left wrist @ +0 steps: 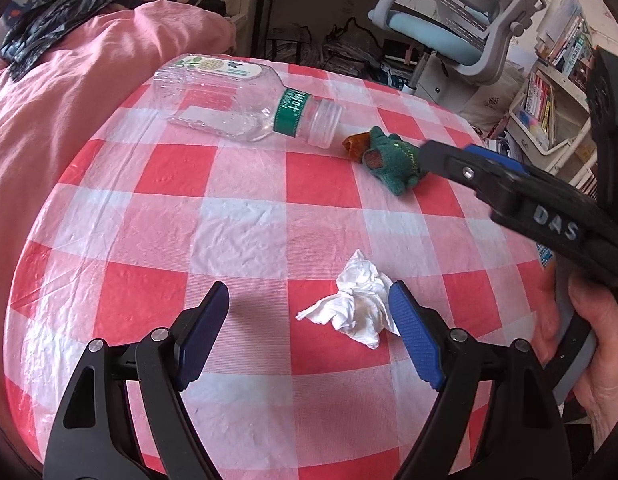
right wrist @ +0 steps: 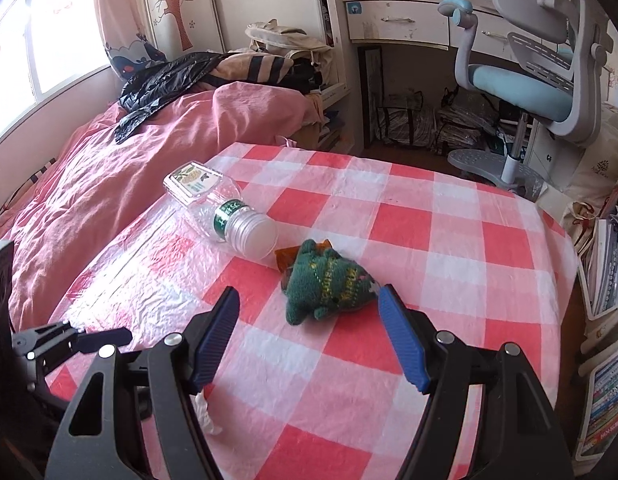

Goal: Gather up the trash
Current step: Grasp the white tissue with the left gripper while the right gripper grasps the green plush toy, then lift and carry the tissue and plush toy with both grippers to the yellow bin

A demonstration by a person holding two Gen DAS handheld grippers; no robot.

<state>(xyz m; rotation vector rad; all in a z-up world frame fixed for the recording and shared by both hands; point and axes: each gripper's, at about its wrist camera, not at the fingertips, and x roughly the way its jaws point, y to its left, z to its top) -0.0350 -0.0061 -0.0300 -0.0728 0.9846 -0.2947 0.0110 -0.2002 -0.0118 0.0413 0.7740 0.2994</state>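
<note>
Left wrist view, nearest first: the left gripper (left wrist: 309, 312) fills the bottom of the frame with its jaws spread wide and nothing pinched; a crumpled white tissue (left wrist: 355, 306) lies on the red-and-white checked tablecloth (left wrist: 237, 216) just inside the right-hand blue pad (left wrist: 415, 340), and whether it touches the pad cannot be told. At lower right a hand (left wrist: 593, 344) grips the other tool. Further up, at centre right, a green knitted toy (left wrist: 391, 156) lies beside an orange-brown wrapper (left wrist: 353, 145). Beyond these, in the upper centre, an empty clear plastic bottle (left wrist: 237, 100) lies on its side, cap end toward the toy. A pink quilt (left wrist: 69, 120) fills the left side, with a black plastic bag (left wrist: 41, 24) at upper left. Right wrist view: the right gripper (right wrist: 309, 312) also stands spread and empty at the bottom, the green toy just past its fingertips and near the right-hand one. A scrap of the tissue shows at lower left between the fingers. An office chair (right wrist: 529, 80) stands at upper right, well apart from the table.
</note>
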